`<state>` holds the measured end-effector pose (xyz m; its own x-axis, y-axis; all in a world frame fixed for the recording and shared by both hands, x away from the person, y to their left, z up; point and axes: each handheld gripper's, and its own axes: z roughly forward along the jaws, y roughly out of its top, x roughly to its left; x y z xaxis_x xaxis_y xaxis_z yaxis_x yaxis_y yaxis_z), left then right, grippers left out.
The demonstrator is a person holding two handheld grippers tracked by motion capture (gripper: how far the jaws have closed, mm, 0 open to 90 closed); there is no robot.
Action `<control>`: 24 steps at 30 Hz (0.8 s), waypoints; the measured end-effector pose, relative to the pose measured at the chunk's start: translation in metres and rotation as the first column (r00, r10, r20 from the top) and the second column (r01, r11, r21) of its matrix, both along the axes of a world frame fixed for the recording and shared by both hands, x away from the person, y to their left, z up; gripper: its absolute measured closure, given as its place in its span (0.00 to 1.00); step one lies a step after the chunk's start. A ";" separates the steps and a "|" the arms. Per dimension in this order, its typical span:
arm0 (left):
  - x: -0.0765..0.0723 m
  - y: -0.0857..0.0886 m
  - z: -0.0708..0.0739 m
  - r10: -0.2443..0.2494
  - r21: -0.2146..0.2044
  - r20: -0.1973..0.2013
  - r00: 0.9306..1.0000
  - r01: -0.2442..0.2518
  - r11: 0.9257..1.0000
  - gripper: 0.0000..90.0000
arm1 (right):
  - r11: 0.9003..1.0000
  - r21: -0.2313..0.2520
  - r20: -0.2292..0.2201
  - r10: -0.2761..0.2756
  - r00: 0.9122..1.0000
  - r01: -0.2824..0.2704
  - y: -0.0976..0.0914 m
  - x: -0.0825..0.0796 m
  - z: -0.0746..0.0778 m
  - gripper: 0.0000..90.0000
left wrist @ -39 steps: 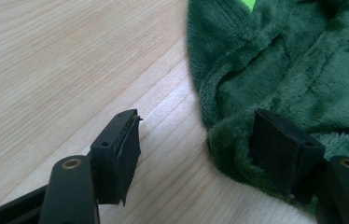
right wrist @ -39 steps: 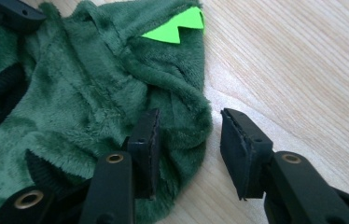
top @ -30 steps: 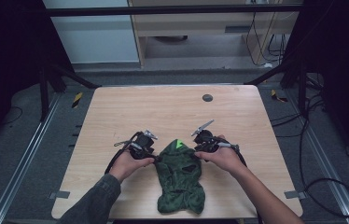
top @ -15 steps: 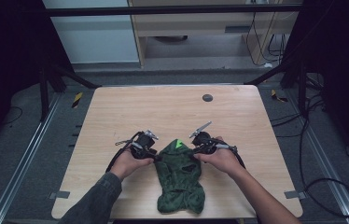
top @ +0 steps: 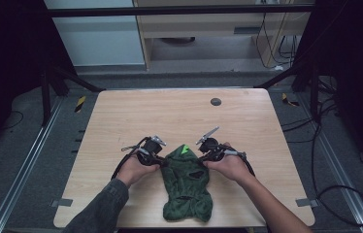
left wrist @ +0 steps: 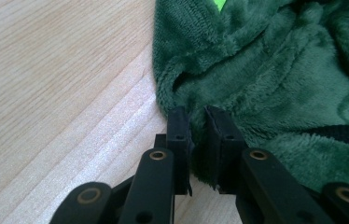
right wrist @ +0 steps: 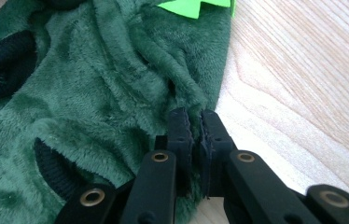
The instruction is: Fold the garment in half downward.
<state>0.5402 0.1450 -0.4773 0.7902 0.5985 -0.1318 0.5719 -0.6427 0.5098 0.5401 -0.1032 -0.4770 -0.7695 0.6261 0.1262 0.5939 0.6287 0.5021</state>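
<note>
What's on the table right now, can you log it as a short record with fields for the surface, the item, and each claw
surface: light wooden table
item: dark green fleece garment with bright green trim and black ribbed cuffs, lying flat near the front edge
left claw: shut on the garment's edge
right claw: shut on the garment's opposite edge
hands: one on each claw, either side of the garment
other: small dark round disc near the far edge

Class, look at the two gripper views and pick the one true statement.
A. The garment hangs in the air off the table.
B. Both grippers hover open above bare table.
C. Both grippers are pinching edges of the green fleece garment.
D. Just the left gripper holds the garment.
C: the left gripper and the right gripper each have their jaws closed on an edge of the green fleece garment, which lies on the table.
</note>
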 end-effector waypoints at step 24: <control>0.004 0.002 0.027 -0.002 -0.007 0.048 0.999 0.003 1.000 0.92 | 1.000 0.024 0.048 0.009 0.999 -0.010 -0.004 0.004 0.032 0.95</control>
